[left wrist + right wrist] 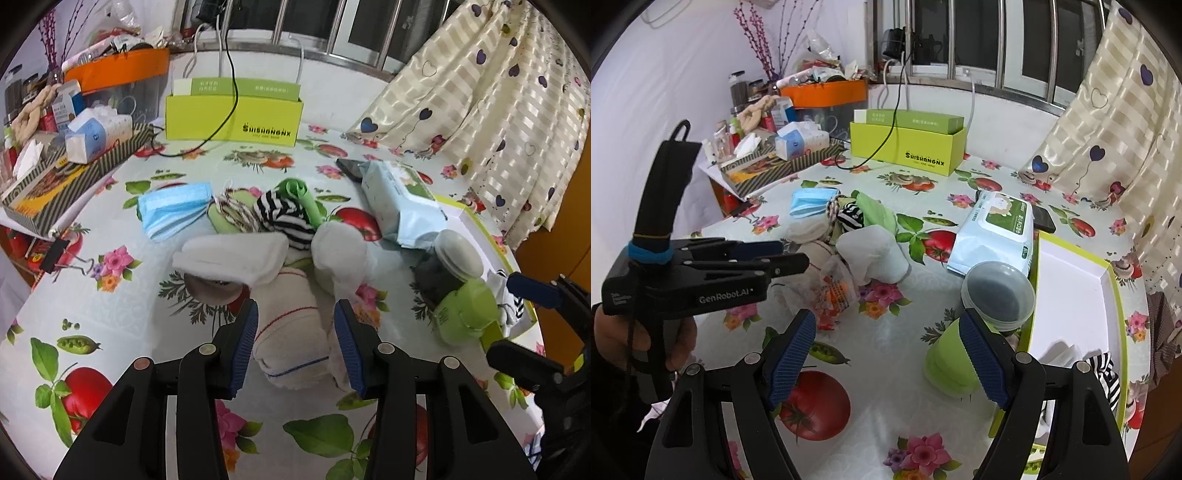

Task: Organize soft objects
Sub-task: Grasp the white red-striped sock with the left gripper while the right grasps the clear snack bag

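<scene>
A: What lies closest to the left hand-held gripper (295,347)?

B: A rolled white towel with thin red and blue stripes (291,332), lying on the surface (122,306) between its blue pads. The jaws stand wide and the pads do not press on the towel, so nothing is gripped.

A: And the right hand-held gripper (888,356)?

B: Also spread wide and empty, over the fruit-and-flower cloth. Just by its right finger sit a lime-green cup (947,363) and a grey-lidded jar (997,291), both against the white-lined lime tray (1075,291), which has a striped cloth (1106,373) at its near corner.

A: Any writing?

B: The left tool's body, seen from the right wrist, reads "GenRobot.AI". Far back, the lime-green box (908,149) reads "SHISHANGNX".

A: And the rest of the soft things?

B: Beyond the towel: white socks (232,254), a black-and-white striped sock (284,218), a green cloth (299,192), then a blue face mask (173,210) to the left. A wet-wipes pack (399,203) lies right, its print unreadable, a phone (349,168) just behind it.
</scene>
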### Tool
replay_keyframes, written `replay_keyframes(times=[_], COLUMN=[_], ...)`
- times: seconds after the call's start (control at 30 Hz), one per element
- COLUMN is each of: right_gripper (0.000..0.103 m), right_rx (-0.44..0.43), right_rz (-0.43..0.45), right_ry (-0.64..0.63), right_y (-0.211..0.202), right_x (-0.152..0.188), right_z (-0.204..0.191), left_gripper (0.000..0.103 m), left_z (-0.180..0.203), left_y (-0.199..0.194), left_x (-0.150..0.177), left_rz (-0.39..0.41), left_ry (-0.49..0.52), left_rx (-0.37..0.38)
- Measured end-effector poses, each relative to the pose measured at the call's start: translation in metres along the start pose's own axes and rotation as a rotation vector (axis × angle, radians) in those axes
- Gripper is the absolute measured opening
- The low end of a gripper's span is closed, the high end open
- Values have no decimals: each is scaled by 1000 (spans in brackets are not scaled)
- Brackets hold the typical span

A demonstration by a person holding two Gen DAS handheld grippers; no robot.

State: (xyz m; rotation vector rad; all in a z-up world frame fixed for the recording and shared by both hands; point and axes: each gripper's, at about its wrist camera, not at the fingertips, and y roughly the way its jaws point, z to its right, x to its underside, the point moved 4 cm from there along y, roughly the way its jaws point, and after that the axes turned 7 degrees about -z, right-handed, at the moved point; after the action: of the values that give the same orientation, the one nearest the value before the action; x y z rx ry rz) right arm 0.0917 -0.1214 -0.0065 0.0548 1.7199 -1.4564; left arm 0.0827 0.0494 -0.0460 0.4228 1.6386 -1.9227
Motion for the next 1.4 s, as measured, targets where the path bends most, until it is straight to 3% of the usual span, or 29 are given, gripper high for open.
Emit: replay_keyframes(times=[0.4,0.83,0.93,0.97,1.07,1.4], right_gripper=[80,80,80,80,80,80], right_rx=[-17,-17,-17,-17,-17,-35], right_rz=[-16,-24,-24,-24,-26,-66], right_ry=[-14,-43,-45,-45,-44,-58], right_y=[14,16,15,15,15,25], right_x=[-7,-10,-10,-10,-11,-7], right_z=[-3,-17,-19,-20,-20,-28], left_gripper=[46,48,51,51,51,47], left_z=[-7,-7,-7,-5,-8,-17], left_y=[23,28,42,40,35,17], left_x=[4,4,9,9,8,15], left_rz=[-65,-68,-148,-121,-119,-56], left_ry=[-18,-13,-26,-9,-44,-24], left_rx=[45,54,86,56,92,61])
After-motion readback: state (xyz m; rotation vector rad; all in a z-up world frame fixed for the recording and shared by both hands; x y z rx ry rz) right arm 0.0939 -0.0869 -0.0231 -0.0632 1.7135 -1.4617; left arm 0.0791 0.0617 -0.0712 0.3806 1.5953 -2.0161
